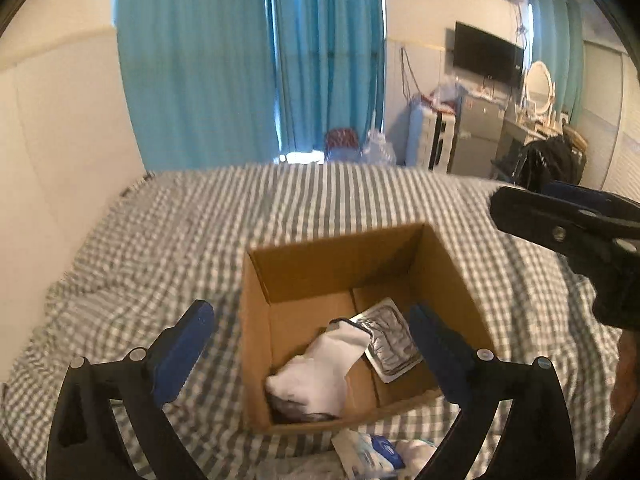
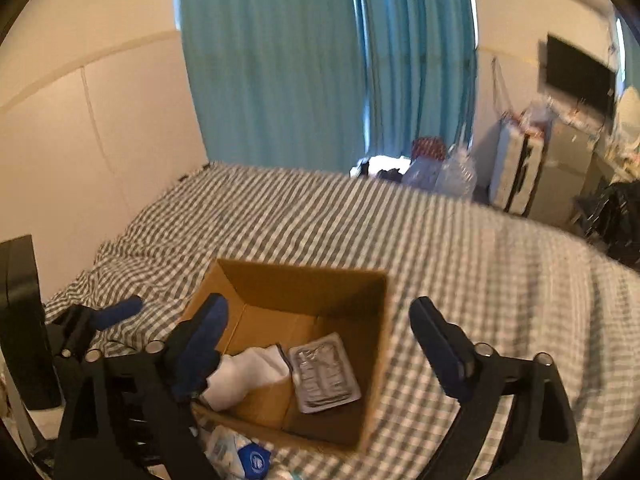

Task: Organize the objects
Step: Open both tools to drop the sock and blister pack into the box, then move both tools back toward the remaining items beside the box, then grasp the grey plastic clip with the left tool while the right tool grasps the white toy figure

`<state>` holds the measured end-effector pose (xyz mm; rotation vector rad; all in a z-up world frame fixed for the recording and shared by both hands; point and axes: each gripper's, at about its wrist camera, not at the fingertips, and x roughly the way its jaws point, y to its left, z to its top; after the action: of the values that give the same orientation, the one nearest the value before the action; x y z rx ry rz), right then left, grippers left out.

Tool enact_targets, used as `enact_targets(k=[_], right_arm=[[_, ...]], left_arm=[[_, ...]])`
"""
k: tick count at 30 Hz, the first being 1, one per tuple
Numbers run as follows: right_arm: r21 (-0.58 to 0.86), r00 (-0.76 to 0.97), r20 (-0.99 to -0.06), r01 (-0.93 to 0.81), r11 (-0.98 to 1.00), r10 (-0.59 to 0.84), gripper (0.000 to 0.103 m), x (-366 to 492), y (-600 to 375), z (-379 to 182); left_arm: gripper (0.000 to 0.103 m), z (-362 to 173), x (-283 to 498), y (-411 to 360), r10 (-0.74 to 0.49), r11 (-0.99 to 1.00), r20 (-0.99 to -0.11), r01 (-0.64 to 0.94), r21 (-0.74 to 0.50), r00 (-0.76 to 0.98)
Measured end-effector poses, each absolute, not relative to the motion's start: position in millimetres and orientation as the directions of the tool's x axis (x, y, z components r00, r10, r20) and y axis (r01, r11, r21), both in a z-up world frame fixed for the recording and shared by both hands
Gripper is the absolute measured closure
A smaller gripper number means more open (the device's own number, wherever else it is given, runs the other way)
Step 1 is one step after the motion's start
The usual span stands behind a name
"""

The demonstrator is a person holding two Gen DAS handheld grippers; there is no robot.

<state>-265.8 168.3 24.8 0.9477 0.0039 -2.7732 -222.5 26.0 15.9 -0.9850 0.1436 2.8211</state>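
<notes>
An open cardboard box (image 1: 304,256) sits on the checked bed; it also shows in the right wrist view (image 2: 372,344). Inside lie a white sock (image 1: 320,372) and a silver foil packet (image 1: 390,344), also seen in the right wrist view as the sock (image 2: 248,376) and the packet (image 2: 324,372). My left gripper (image 1: 312,332) is open and empty, above the box's near side. My right gripper (image 2: 320,320) is open and empty over the box. A white-and-blue packet (image 1: 372,452) lies on the bed in front of the box, and shows in the right wrist view (image 2: 240,456).
The grey-and-white checked bedsheet (image 1: 280,208) spreads all round the box. The right gripper's body (image 1: 568,232) shows at the right of the left wrist view. A wall runs along the left, blue curtains (image 1: 248,60) behind, furniture and a TV (image 1: 486,52) at far right.
</notes>
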Motion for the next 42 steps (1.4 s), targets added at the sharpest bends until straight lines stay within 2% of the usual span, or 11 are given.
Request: enact_targets(k=[10, 16, 22, 26, 29, 33, 38, 40, 41, 42], right_arm=[[0.000, -0.839, -0.525, 0.167, -0.986, -0.142, 0.007, -164.5, 185.7, 100.8], [-0.019, -0.841, -0.517, 0.194, -0.981, -0.157, 0.007, -116.0, 183.3, 101.7], [-0.032, -0.823, -0.545, 0.214, -0.976, -0.163, 0.007, -88.4, 178.5, 55.0], [-0.033, -0.787, -0.599, 0.213, -0.976, -0.151, 0.007, -95.4, 173.2, 2.2], [0.003, -0.747, -0.649, 0.191, -0.982, -0.147, 0.007, -107.0, 175.2, -38.0], [-0.017, -0.712, -0.692, 0.182, -0.983, -0.120, 0.007, -114.3, 173.8, -84.0], [-0.035, -0.663, -0.742, 0.185, -0.982, -0.099, 0.007, -124.6, 170.9, -116.1], [-0.046, -0.653, -0.753, 0.182, -0.982, -0.086, 0.007, -127.3, 169.4, -122.8], [-0.058, -0.648, -0.758, 0.182, -0.982, -0.076, 0.007, -129.1, 167.7, -126.1], [-0.065, -0.645, -0.761, 0.183, -0.981, -0.070, 0.007, -130.1, 167.0, -127.9]], left_arm=[[0.000, 81.4, -138.3, 7.0, 0.080, -0.988, -0.516, -0.136, 0.070, -0.853], [0.000, 64.2, -102.9, -12.6, 0.035, -0.992, -0.530, -0.095, 0.086, -0.847], [0.000, 3.4, -84.0, -31.1, -0.025, -0.997, -0.591, -0.023, 0.073, -0.806], [0.000, -48.0, -79.4, -31.8, -0.092, -0.991, -0.612, 0.014, 0.132, -0.786], [0.000, -82.1, -79.6, -33.0, -0.096, -0.992, -0.651, 0.018, 0.125, -0.753], [0.000, -119.3, -78.1, -33.6, -0.085, -0.993, -0.698, -0.001, 0.122, -0.711], [0.013, -145.5, -78.0, -35.7, -0.032, -0.994, -0.757, -0.055, 0.089, -0.653], [0.030, -153.8, -76.3, -38.4, -0.032, -0.994, -0.777, -0.062, 0.091, -0.629], [0.035, -155.9, -76.2, -39.5, -0.027, -0.994, -0.787, -0.069, 0.088, -0.617], [0.047, -160.3, -77.0, -39.4, -0.019, -0.994, -0.799, -0.075, 0.080, -0.602]])
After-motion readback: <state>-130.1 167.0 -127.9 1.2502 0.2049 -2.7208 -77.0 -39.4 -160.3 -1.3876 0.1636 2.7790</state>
